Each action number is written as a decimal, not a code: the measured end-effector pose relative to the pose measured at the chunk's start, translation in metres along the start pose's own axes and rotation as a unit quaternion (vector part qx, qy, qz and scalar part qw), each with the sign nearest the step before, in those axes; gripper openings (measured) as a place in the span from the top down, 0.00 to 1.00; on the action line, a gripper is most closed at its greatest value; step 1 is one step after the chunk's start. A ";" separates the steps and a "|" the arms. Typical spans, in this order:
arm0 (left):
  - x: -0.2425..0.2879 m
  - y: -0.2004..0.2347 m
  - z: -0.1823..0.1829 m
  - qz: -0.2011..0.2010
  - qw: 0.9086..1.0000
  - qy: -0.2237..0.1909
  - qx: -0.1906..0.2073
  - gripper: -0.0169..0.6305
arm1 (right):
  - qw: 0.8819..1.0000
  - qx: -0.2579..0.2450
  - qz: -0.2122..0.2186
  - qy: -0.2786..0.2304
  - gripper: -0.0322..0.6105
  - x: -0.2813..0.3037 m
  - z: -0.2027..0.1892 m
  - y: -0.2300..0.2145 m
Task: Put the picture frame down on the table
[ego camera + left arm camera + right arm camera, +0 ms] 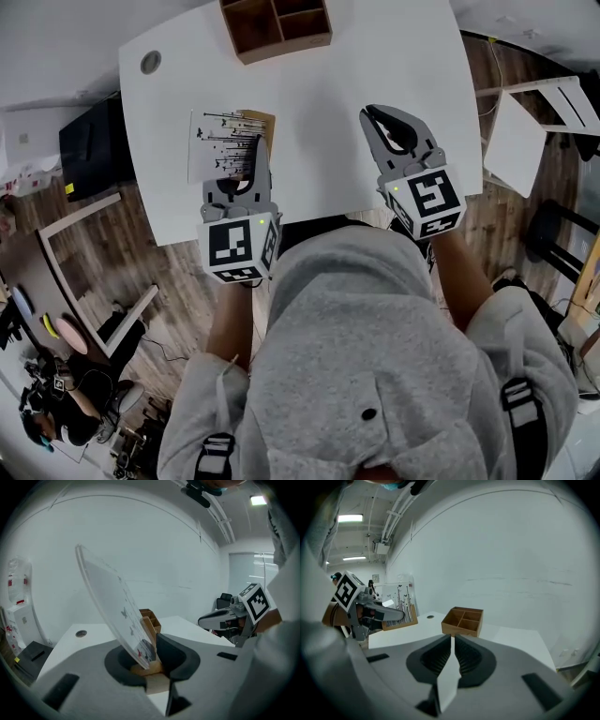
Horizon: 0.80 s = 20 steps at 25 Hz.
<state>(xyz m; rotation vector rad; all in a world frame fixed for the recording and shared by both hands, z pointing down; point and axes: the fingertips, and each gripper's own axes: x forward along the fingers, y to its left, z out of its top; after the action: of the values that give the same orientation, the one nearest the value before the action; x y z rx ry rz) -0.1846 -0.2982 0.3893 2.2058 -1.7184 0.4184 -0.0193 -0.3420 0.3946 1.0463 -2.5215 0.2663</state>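
The picture frame (214,141) is a clear panel printed with thin black lines and small butterflies, with a wooden back. It stands tilted over the left part of the white table (319,84). My left gripper (247,157) is shut on its lower wooden edge (149,667). In the left gripper view the frame (110,604) leans up and to the left from the jaws. The right gripper view shows the frame (399,603) close above the tabletop; whether it touches I cannot tell. My right gripper (373,116) hovers over the table's right part, its jaws (453,641) shut with nothing between them.
A wooden compartment box (277,24) sits at the table's far edge, also in the right gripper view (464,619). A round cable hole (150,62) marks the far left corner. White boards (514,141) lean right of the table; a black box (89,141) and a wooden frame (66,234) lie left.
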 end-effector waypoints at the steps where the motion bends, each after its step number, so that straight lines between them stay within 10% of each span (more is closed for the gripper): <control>1: 0.004 0.001 -0.001 -0.002 1.000 0.003 -0.001 0.84 | 1.000 0.000 -0.001 0.002 0.88 0.003 0.000 -0.001; 20: 0.046 0.019 -0.027 -0.019 0.999 0.042 -0.003 0.84 | 0.999 0.024 -0.005 0.033 0.88 0.036 -0.016 -0.006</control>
<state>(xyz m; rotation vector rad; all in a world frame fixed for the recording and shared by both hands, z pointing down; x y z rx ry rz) -0.1931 -0.3322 0.4341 2.1819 -1.6295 0.4889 -0.0337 -0.3643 0.4249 1.0513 -2.4612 0.3536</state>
